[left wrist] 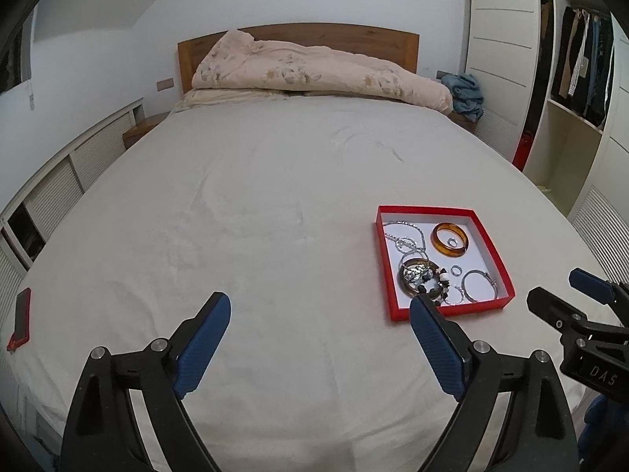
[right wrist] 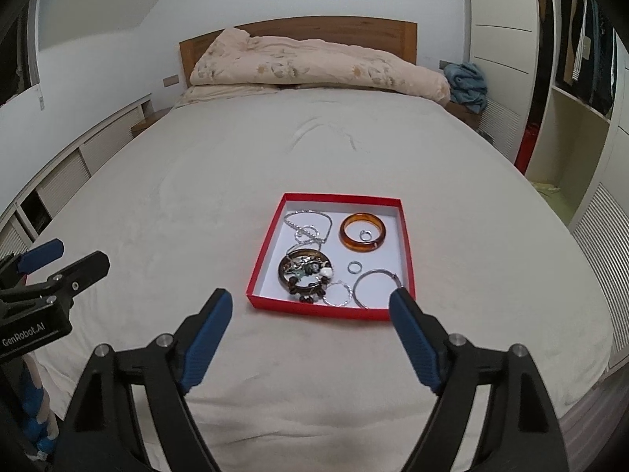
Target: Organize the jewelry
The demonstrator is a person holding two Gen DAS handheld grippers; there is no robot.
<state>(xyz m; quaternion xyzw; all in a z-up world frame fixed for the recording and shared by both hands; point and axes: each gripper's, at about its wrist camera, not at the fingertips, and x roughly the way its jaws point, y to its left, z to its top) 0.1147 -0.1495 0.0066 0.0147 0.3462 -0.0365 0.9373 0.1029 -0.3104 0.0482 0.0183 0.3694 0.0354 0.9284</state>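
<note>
The red box lay on the bed, at twelve o'clock from the right gripper and two o'clock from the left gripper. Both sets of jaws stood spread, grasping nothing. Inside, an amber bangle ringed a small ring at one o'clock; a dark bangle held what seemed tangled beads at seven o'clock.

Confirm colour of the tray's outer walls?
Red; the tray shows best in the right wrist view.
</note>
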